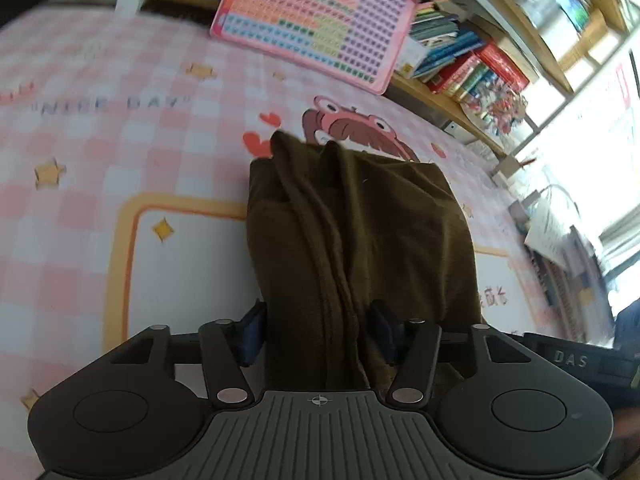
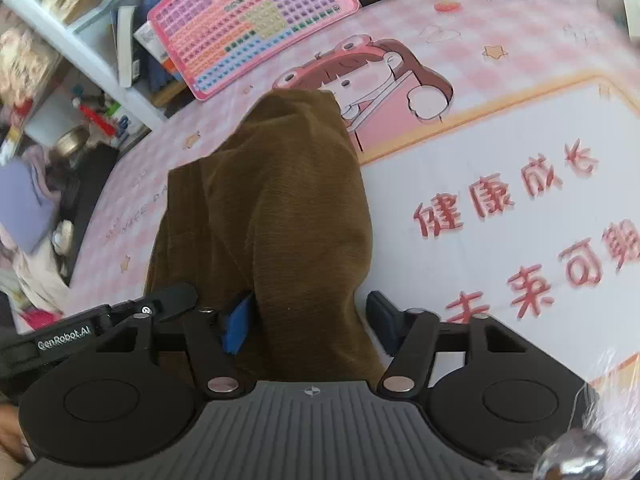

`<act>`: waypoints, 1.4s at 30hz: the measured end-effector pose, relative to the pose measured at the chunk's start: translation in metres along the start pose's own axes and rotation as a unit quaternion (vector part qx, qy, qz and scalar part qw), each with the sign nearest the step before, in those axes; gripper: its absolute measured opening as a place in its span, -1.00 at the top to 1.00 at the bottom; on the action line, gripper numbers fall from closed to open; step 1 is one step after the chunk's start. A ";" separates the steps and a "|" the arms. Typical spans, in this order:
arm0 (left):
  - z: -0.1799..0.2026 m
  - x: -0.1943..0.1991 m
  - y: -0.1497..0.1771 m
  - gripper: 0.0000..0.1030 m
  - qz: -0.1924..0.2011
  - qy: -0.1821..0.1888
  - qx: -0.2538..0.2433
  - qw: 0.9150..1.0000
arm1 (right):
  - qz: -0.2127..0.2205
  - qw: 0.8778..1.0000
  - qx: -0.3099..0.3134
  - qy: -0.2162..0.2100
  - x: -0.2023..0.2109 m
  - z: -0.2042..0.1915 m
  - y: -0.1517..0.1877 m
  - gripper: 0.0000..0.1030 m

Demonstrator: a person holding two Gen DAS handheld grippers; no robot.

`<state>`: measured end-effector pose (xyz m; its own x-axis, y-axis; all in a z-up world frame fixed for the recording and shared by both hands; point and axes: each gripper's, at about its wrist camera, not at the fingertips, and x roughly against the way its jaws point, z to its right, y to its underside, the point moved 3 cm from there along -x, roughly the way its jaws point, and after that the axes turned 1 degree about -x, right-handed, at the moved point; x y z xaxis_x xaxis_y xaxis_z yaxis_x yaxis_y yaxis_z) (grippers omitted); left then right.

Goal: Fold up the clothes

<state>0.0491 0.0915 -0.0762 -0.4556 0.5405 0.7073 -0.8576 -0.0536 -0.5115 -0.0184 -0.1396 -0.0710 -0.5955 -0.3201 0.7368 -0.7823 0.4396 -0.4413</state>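
Note:
A dark olive-brown garment [image 1: 360, 220] hangs bunched and lifted above the pink checked mat [image 1: 100, 140]. My left gripper [image 1: 318, 330] is shut on the garment's edge, with folds running between its blue-padded fingers [image 1: 254, 334]. In the right wrist view the same garment [image 2: 288, 200] drapes forward from my right gripper [image 2: 310, 322], which is shut on another part of its edge. The left gripper's body [image 2: 100, 324] shows close on the right gripper's left side. The garment's lower end reaches toward the cartoon figure [image 2: 384, 80].
A pink keyboard toy [image 1: 316, 16] leans against the bookshelf [image 1: 480, 68] at the mat's far edge. The toy also shows in the right wrist view [image 2: 248, 24]. Clutter and toys [image 2: 48, 160] lie on the floor left of the mat [image 2: 520, 60].

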 end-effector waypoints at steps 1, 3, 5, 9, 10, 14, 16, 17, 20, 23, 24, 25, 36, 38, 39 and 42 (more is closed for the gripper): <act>0.000 -0.001 0.000 -0.10 0.002 0.002 0.005 1.000 | -0.001 1.000 0.004 0.000 0.000 -0.002 0.001 -0.17; 0.003 -0.003 0.000 -0.06 0.004 -0.002 0.004 1.000 | -0.006 1.000 0.016 -0.003 -0.002 -0.007 0.003 0.10; 0.009 -0.005 0.001 -0.01 0.006 -0.016 -0.009 1.000 | -0.001 0.999 0.039 -0.002 -0.002 -0.016 0.005 0.29; 0.021 0.006 0.001 0.37 0.028 -0.020 -0.035 0.999 | 0.040 0.992 0.122 0.014 0.010 -0.038 0.011 0.49; 0.024 0.010 0.001 0.39 0.036 -0.020 -0.040 0.998 | 0.050 0.990 0.134 0.016 0.014 -0.042 0.012 0.49; 0.035 0.023 0.004 0.39 0.058 -0.021 -0.058 0.996 | 0.076 0.984 0.158 0.017 0.026 -0.047 0.014 0.49; 0.037 0.027 0.005 0.39 0.063 -0.019 -0.056 0.996 | 0.078 0.984 0.160 0.013 0.030 -0.046 0.015 0.49; 0.037 0.029 0.006 0.39 0.065 -0.019 -0.054 0.996 | 0.078 0.984 0.160 0.011 0.032 -0.046 0.016 0.49; 0.041 0.032 0.010 0.39 0.071 -0.021 -0.057 0.996 | 0.076 0.984 0.158 0.006 0.035 -0.043 0.018 0.49; 0.048 0.036 0.014 0.39 0.080 -0.021 -0.068 0.994 | 0.078 0.985 0.156 0.002 0.040 -0.040 0.018 0.49; 0.051 0.037 0.015 0.39 0.085 -0.021 -0.072 0.994 | 0.080 0.984 0.158 0.000 0.042 -0.039 0.019 0.49; 0.054 0.038 0.016 0.39 0.089 -0.022 -0.076 0.993 | 0.082 0.984 0.160 -0.001 0.044 -0.038 0.019 0.49; 0.090 0.042 0.027 0.38 0.115 -0.050 -0.084 0.989 | 0.095 0.977 0.186 -0.038 0.066 -0.018 0.009 0.49; 0.097 0.042 0.031 0.38 0.116 -0.057 -0.083 0.988 | 0.091 0.977 0.188 -0.046 0.070 -0.012 0.007 0.49; 0.101 0.041 0.033 0.38 0.117 -0.060 -0.082 0.988 | 0.089 0.977 0.188 -0.049 0.073 -0.009 0.006 0.49; 0.111 0.040 0.038 0.38 0.119 -0.069 -0.081 0.987 | 0.085 0.977 0.189 -0.058 0.080 0.002 0.007 0.49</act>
<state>-0.0282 0.0176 -0.0127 -0.6771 0.4083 0.6123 -0.6784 -0.0238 -0.7343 -0.0715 -0.1641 -0.0165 -0.7222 -0.3722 0.5831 -0.6688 0.1606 -0.7259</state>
